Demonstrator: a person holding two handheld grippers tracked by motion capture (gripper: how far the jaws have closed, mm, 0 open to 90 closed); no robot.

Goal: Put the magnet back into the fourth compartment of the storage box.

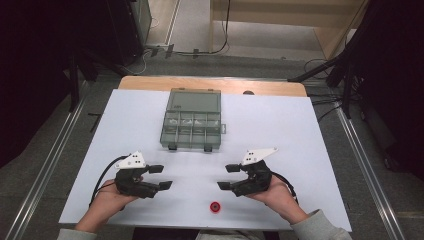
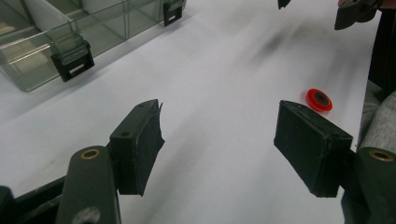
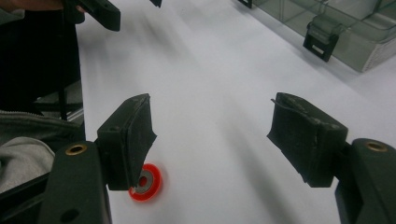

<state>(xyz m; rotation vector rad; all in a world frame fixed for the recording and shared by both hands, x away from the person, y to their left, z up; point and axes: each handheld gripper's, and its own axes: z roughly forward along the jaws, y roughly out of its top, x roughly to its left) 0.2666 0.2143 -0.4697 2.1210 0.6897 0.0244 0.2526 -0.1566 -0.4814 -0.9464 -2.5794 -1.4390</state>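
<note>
1. The left gripper (image 1: 161, 177) and the right gripper (image 1: 229, 176) rested low over the white table (image 1: 300, 130), tips pointing at each other. Both had their jaws wide apart, and nothing was between them.

2. My guess is the hands were waiting like that — ready to start, with room to reach in.

3. The little red ring (image 1: 215, 207) lay flat on the table near the front edge, at about 6 o'clock from the gap between the two grippers. It sat alone, touching nothing.

4. In the right gripper view the red ring (image 3: 146, 183) peeked out just by one jaw, so that gripper looked nearest to it. In the left gripper view the red ring (image 2: 319, 99) lay farther off, past one jaw.

5. The clear box (image 1: 191, 120) with small compartments sat at 12 o'clock from the grippers, well apart from the ring. Its lid was folded back open, and its two dark latches faced the person. I think the ring was meant to go in there.

6. Nothing stood between the ring and the box — just bare table. The other gripper could get in the way if both moved in together.
</note>
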